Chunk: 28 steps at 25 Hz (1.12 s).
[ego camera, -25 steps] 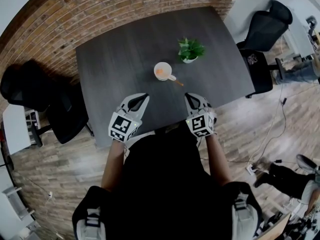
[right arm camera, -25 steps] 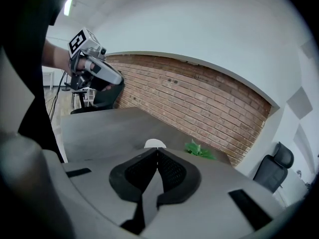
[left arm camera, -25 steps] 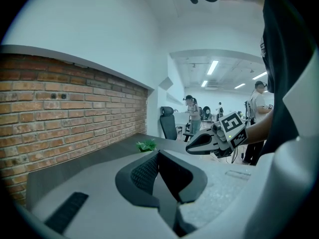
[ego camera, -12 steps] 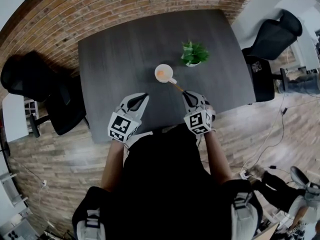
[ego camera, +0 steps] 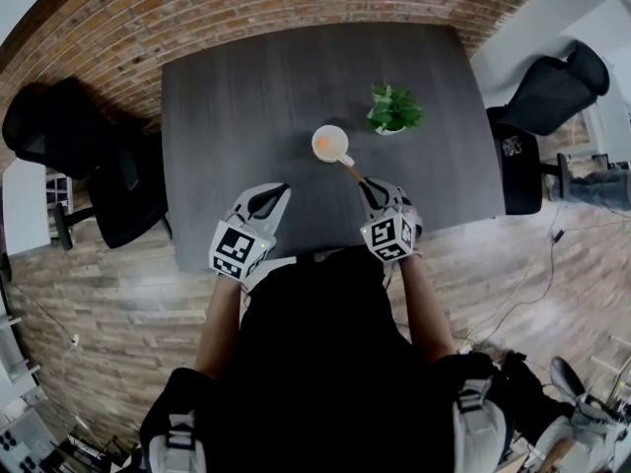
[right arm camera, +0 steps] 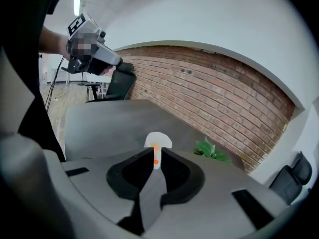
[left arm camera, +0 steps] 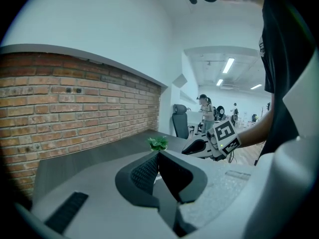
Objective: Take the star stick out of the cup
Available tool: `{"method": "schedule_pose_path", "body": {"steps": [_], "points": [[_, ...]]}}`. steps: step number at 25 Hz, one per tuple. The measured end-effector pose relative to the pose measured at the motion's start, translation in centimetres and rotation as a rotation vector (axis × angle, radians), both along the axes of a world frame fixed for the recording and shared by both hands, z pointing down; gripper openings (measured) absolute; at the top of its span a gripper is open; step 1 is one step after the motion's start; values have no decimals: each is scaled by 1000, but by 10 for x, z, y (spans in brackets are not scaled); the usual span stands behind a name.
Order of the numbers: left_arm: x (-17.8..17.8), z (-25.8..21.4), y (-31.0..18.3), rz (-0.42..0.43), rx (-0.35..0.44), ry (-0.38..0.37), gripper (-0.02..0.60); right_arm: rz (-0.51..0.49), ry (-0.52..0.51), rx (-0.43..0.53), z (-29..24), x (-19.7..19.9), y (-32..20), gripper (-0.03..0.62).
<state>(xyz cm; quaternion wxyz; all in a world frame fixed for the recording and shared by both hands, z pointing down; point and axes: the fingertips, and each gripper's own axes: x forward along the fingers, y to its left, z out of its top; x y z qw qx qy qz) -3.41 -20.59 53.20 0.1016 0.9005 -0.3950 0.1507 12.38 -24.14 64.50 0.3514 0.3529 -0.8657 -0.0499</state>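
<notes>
A white cup (ego camera: 329, 144) with an orange inside stands on the dark table (ego camera: 237, 97). The thin orange star stick (ego camera: 351, 168) leans out of it toward me. My right gripper (ego camera: 367, 183) sits at the stick's near end. In the right gripper view the jaws are nearly together, with the stick (right arm camera: 156, 153) between their tips and the cup (right arm camera: 158, 140) just beyond. My left gripper (ego camera: 279, 191) hovers over the table's near edge to the left, apart from the cup. Its jaws (left arm camera: 158, 154) meet with nothing between them.
A small green potted plant (ego camera: 394, 109) stands just right of the cup. Black office chairs stand at the left (ego camera: 84, 156) and right (ego camera: 552, 87) of the table. A brick wall (ego camera: 246, 8) runs along the far edge. The floor is wood.
Over the last second my right gripper came forward to the free end of the stick; it has barely moved in the last half second. The left gripper has stayed put.
</notes>
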Motion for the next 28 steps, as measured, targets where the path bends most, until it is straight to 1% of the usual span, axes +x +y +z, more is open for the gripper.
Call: {"method": "schedule_pose_path", "body": {"steps": [5,11,15,19,23,28], "points": [[-7,3,1,-17,-9,-14,2,-13,23,-13,11,-3,-3,46],[-11,7,4,-24,-37,-25,2,-12,14,-26,22,-5,-8,46],[-18,5,3,-32,-23,-35,2,-10,12,-36,26,-8,-10,47],[-22,8,3,-42,-41,-43,2,-13,9,-43,31,-11,-15,46],[-24,5,-1,-41,-25,-50,2,-17,12,-52,34,-14,-17,46],[-26,10,-2,-51,-42,-48,2,-19,19,-55,43,-14,-20,43]]}}
